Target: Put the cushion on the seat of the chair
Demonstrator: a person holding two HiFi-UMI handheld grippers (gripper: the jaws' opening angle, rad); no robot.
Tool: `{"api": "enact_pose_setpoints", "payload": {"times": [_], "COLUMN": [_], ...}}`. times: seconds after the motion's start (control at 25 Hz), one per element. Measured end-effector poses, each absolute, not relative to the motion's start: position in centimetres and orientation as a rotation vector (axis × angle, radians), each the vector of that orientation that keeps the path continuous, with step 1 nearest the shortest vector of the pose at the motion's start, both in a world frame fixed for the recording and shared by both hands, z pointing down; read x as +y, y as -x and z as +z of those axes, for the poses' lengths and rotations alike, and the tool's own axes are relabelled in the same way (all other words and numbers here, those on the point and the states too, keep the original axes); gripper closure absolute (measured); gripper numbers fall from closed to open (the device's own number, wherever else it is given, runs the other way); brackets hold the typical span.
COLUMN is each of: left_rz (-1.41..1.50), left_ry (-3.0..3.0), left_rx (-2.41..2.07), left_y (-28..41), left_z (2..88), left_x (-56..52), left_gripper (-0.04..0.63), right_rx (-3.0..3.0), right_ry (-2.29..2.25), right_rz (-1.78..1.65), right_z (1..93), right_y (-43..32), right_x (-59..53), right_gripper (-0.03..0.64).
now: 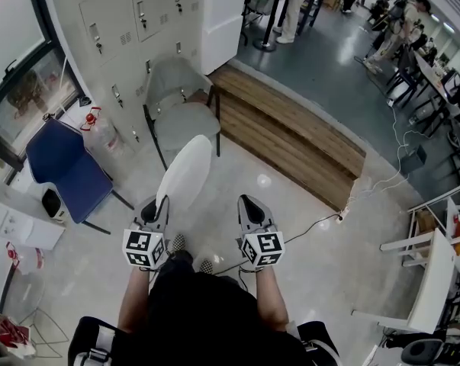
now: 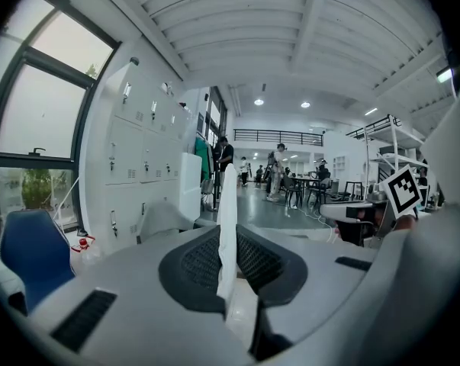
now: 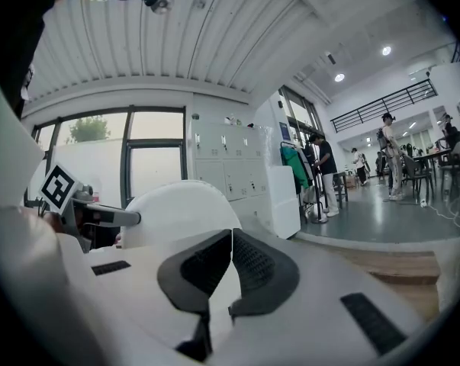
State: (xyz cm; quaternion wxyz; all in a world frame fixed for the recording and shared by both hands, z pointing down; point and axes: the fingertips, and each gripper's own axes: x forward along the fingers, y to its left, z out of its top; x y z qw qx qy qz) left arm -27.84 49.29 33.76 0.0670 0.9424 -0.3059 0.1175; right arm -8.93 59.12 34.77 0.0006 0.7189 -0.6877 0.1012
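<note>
Two grippers point forward side by side. The left gripper [image 1: 159,203] has its jaws nearly together, clamped on the near edge of the white cushion [image 1: 185,172], which stands thin and upright between the pads. The right gripper [image 1: 249,203] has its jaws pressed together on nothing, just beside the cushion. The cushion hangs above the floor [image 1: 291,204], and its far end reaches toward the front of the grey chair [image 1: 185,120]. A blue chair [image 1: 62,162] stands left of that, against the lockers [image 1: 123,21], and a wooden platform [image 1: 291,132] lies to the right.
</note>
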Motion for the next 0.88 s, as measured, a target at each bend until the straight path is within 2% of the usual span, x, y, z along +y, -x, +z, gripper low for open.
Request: {"api": "enact_pose_setpoints", "payload": {"times": [0.4, 0.88], "left_rz": [0.392, 0.467], "left_ry": [-2.840, -2.831], "left_rx": [-0.876, -0.798], "left_y": [23.9, 15.5], "left_z": [34.6, 36.5], "left_x": [45.0, 32.3], "left_gripper": [0.549, 0.549], "right_rx": [-2.113, -2.064], "right_ry": [-2.293, -2.307], "right_rz": [0.363, 0.414], "right_z": [36.1, 37.0], "right_y": [5.6, -1.8], "right_x": [56.0, 43.6], "right_gripper": [0.584, 0.584]}}
